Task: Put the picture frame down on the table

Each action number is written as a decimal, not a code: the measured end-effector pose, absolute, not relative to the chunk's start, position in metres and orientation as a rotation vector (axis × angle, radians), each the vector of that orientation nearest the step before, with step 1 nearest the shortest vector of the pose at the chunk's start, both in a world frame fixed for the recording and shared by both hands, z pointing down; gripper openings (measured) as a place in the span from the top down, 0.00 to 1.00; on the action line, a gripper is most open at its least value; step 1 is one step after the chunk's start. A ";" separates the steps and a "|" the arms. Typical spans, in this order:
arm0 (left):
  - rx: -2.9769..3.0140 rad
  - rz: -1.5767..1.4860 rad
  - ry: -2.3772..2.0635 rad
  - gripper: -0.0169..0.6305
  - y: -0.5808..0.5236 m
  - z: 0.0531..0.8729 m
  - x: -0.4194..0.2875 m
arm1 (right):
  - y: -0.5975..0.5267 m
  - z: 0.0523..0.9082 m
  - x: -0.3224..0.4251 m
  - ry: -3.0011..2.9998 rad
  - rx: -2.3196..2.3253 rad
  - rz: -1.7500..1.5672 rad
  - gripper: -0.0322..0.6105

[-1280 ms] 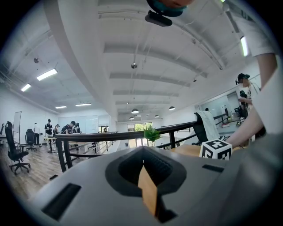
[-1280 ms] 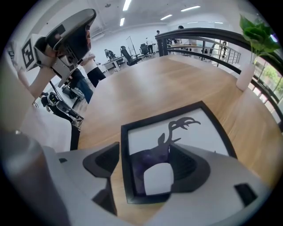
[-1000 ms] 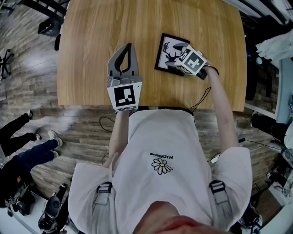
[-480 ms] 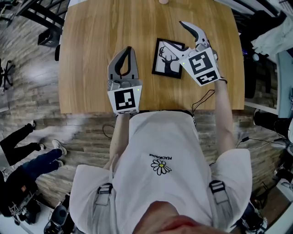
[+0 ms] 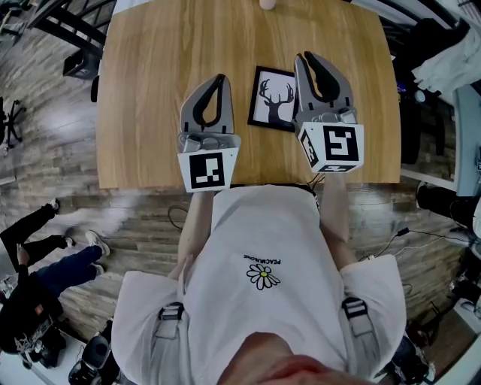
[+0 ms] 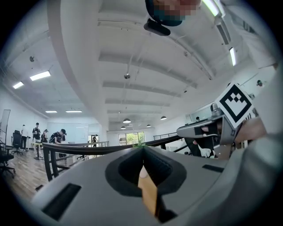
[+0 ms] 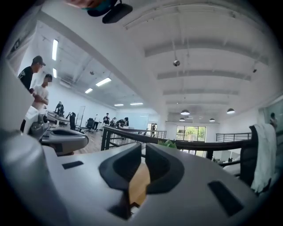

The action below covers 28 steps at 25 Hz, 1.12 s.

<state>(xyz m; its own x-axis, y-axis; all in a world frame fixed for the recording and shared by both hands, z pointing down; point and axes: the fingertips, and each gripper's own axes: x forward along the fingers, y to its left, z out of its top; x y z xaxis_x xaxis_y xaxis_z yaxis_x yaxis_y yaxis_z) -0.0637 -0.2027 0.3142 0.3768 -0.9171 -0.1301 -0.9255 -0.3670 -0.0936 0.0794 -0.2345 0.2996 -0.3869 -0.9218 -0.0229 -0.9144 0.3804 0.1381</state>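
Note:
The picture frame (image 5: 272,99), black-edged with a deer silhouette on white, lies flat on the wooden table (image 5: 150,75), right of centre. My right gripper (image 5: 303,57) hovers over the frame's right edge, shut and holding nothing. My left gripper (image 5: 219,77) is to the left of the frame and apart from it, also shut and empty. Both grippers point away from me and tilt upward. In the left gripper view the left gripper (image 6: 142,148) shows against the ceiling, and so does the right gripper (image 7: 144,148) in the right gripper view. Neither gripper view shows the frame.
A small pale round object (image 5: 267,4) sits at the table's far edge. Black chair bases (image 5: 79,45) stand on the floor at the far left. People's legs (image 5: 45,248) are on the floor to my left. Dark equipment (image 5: 443,203) lies to my right.
My right gripper has let go of the frame, lifted off it and swung upright beside it. The frame now lies flat, slightly further left. The left gripper has barely moved.

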 end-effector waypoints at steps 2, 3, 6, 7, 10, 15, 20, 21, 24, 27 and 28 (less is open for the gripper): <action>-2.480 0.086 1.666 0.95 -0.202 0.313 -0.062 | -0.225 0.299 0.081 -2.588 1.752 -0.175 0.93; -2.481 0.084 1.664 0.95 -0.201 0.312 -0.061 | -0.220 0.299 0.081 -2.602 1.759 -0.161 0.93; -2.481 0.084 1.659 0.95 -0.199 0.310 -0.058 | -0.211 0.308 0.087 -2.624 1.805 -0.065 0.93; -2.480 0.085 1.657 0.95 -0.198 0.309 -0.057 | -0.209 0.313 0.089 -2.615 1.819 -0.039 0.93; -2.478 0.087 1.662 0.95 -0.196 0.308 -0.057 | -0.204 0.328 0.089 -2.583 1.803 -0.011 0.93; -2.471 0.088 1.667 0.95 -0.194 0.307 -0.057 | -0.195 0.339 0.087 -2.544 1.781 -0.017 0.93; -2.465 0.097 1.654 0.95 -0.194 0.303 -0.055 | -0.192 0.338 0.090 -2.535 1.777 -0.028 0.93; -2.464 0.101 1.653 0.95 -0.194 0.302 -0.055 | -0.192 0.339 0.090 -2.531 1.778 -0.029 0.93; -2.462 0.108 1.653 0.95 -0.192 0.302 -0.056 | -0.192 0.341 0.091 -2.517 1.792 -0.024 0.93; -2.466 0.104 1.660 0.95 -0.191 0.304 -0.056 | -0.193 0.339 0.094 -2.516 1.801 -0.037 0.93; -2.467 0.102 1.663 0.95 -0.191 0.305 -0.057 | -0.193 0.338 0.094 -2.515 1.804 -0.041 0.93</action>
